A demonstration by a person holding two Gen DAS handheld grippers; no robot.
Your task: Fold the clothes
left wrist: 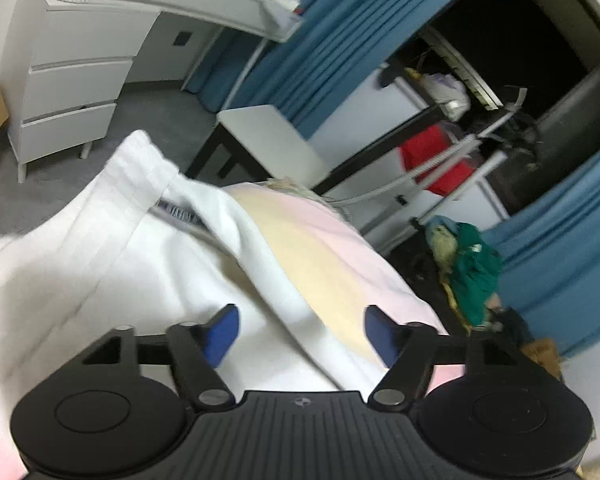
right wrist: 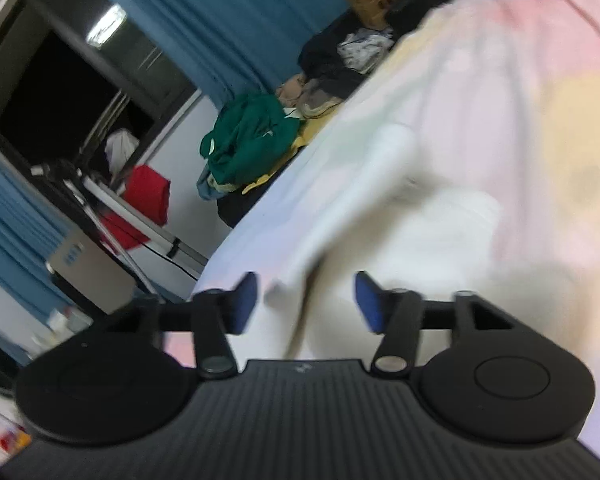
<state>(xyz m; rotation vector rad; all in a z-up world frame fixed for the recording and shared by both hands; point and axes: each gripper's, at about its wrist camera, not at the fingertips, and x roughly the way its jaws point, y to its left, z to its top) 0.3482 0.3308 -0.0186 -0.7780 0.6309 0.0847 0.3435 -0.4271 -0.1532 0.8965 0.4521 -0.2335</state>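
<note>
A white garment (left wrist: 139, 240) lies spread on a bed with a pink and yellow cover (left wrist: 320, 240). Its ribbed hem or cuff (left wrist: 139, 160) lies toward the far left. My left gripper (left wrist: 302, 332) is open just above the garment's edge, holding nothing. In the right wrist view the white garment (right wrist: 400, 208) is blurred and lies on the pastel cover (right wrist: 540, 80). My right gripper (right wrist: 306, 304) is open, with a fold of the white cloth lying between its blue pads (right wrist: 368, 300), not clamped.
A pile of clothes with a green garment (left wrist: 472, 268) sits beside the bed; it also shows in the right wrist view (right wrist: 247, 140). White drawers (left wrist: 67, 100), a small white table (left wrist: 267, 140), blue curtains (left wrist: 340, 40) and a rack with a red item (left wrist: 432, 160) stand beyond.
</note>
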